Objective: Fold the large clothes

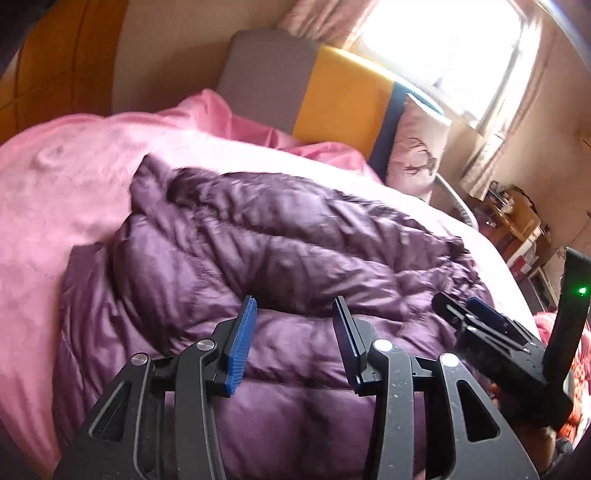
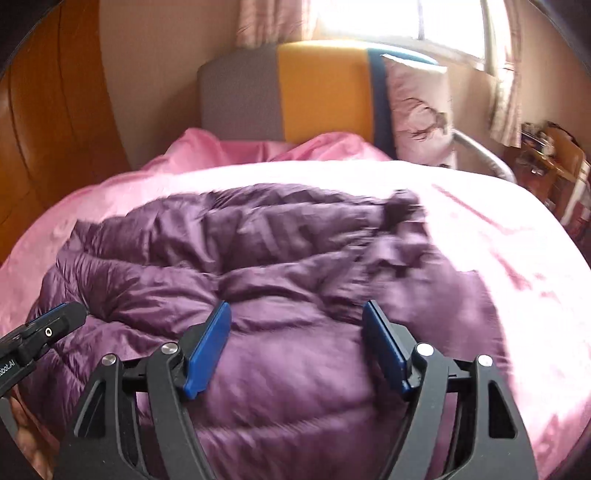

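A purple quilted down jacket (image 1: pixel 280 243) lies crumpled on a pink-covered bed (image 1: pixel 55 177); it also shows in the right wrist view (image 2: pixel 280 258). My left gripper (image 1: pixel 295 314) is open and empty, held just above the jacket's near edge. My right gripper (image 2: pixel 297 317) is open and empty above the jacket's near part. The right gripper also shows at the right edge of the left wrist view (image 1: pixel 461 310). The left gripper's tip shows at the left edge of the right wrist view (image 2: pixel 59 317). The two grippers are side by side.
A grey, yellow and blue headboard (image 2: pixel 314 99) stands at the far end with a pale pillow (image 2: pixel 417 110) against it. A wooden wardrobe (image 2: pixel 55 110) is at left. A bright window with curtains (image 2: pixel 388 18) and a cluttered desk (image 2: pixel 554 155) are at right.
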`<state>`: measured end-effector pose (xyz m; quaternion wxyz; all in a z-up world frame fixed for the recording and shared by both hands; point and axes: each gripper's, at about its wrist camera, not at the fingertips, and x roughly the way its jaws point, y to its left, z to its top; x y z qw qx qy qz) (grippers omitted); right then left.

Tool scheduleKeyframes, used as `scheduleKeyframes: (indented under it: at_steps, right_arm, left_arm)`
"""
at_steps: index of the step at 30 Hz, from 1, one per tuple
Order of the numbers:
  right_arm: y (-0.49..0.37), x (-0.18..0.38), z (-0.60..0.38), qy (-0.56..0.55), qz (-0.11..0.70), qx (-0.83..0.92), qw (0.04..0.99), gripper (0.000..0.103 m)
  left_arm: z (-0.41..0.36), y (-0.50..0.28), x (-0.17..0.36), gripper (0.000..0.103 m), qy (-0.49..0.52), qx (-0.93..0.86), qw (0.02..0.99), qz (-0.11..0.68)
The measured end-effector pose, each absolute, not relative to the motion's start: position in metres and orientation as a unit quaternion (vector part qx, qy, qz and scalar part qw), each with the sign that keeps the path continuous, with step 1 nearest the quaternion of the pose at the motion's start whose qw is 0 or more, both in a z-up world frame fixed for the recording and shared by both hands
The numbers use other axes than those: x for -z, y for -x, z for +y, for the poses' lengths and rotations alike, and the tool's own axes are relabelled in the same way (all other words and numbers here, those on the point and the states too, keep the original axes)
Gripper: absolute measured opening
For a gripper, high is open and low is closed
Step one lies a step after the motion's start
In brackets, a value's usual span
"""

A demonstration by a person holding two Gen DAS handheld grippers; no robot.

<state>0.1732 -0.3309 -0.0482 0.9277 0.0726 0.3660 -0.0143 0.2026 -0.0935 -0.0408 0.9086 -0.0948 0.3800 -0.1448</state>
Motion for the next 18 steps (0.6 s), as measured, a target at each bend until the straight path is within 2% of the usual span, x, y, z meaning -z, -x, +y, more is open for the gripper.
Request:
scheduleKeyframes:
  at_steps: [9,14,17,18]
  right_arm:
    - [-0.146,0.074,-0.385,-0.113,0.388,0.049,0.913,0.076]
    - [-0.139,0.088,-0.395,-0.145,0.388,0.043,0.909,0.080]
    - [-0.136,0.084,-0.400,-0.151,0.390,0.038,0.908,0.084]
    - [-0.135,0.082,-0.403,-0.156,0.392,0.040,0.906,0.090]
  left_arm:
    - [-0.132,-0.206,0.074,0.043,0.025,0.144,0.901,0.409]
    - [-0.131,-0.207,0.070,0.043,0.022,0.140,0.900,0.413]
    - [-0.131,-0.201,0.059,0.043,0.017,0.137,0.905,0.402]
    - [-0.130,-0.199,0.057,0.043,0.017,0.138,0.907,0.399]
